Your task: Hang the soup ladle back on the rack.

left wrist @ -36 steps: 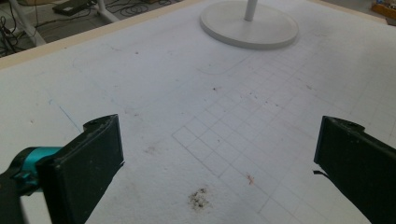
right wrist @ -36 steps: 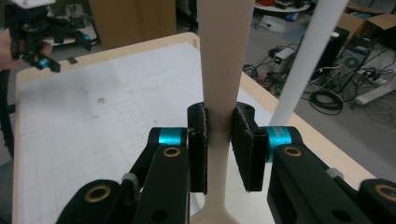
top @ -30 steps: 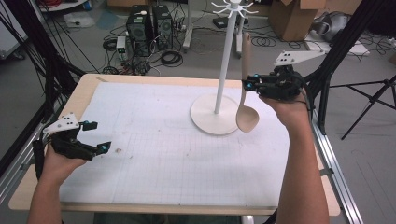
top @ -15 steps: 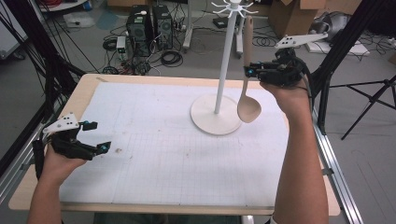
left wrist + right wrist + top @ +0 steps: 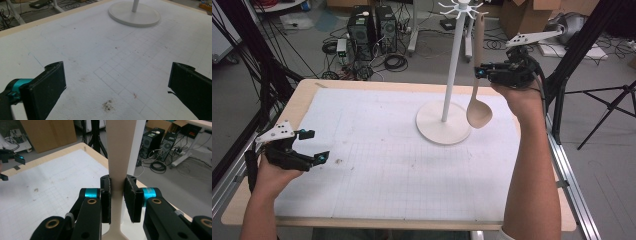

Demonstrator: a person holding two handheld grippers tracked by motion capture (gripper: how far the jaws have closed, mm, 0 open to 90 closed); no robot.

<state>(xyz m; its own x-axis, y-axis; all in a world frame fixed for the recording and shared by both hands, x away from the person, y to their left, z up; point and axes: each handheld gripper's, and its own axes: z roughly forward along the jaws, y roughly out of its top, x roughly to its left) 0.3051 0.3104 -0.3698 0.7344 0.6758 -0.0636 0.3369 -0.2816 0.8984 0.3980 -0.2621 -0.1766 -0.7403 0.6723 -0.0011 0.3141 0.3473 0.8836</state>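
Note:
A beige wooden ladle [image 5: 479,112] hangs upright with its bowl down, just right of the white hook stand [image 5: 451,65] and above the edge of the stand's round base [image 5: 437,131]. My right gripper [image 5: 484,72] is shut on the ladle's flat handle [image 5: 122,150], both pads pressed on it. The handle's top reaches up near the hooks [image 5: 460,7]. At the table's left, my left gripper [image 5: 314,146] rests low and open over the white gridded mat [image 5: 117,50], nothing between its jaws. From the left gripper [image 5: 117,85], the stand base [image 5: 135,15] lies far ahead.
The mat [image 5: 377,150] covers a wooden table [image 5: 327,85]. Computer towers [image 5: 367,22], cables and cardboard boxes [image 5: 517,15] are on the floor beyond the far edge. A black frame post [image 5: 577,55] and a tripod [image 5: 607,105] stand to the right.
My right hand has lifted the ladle higher and a little farther back, bringing the handle's top up toward the hooks. The left gripper has stayed in place.

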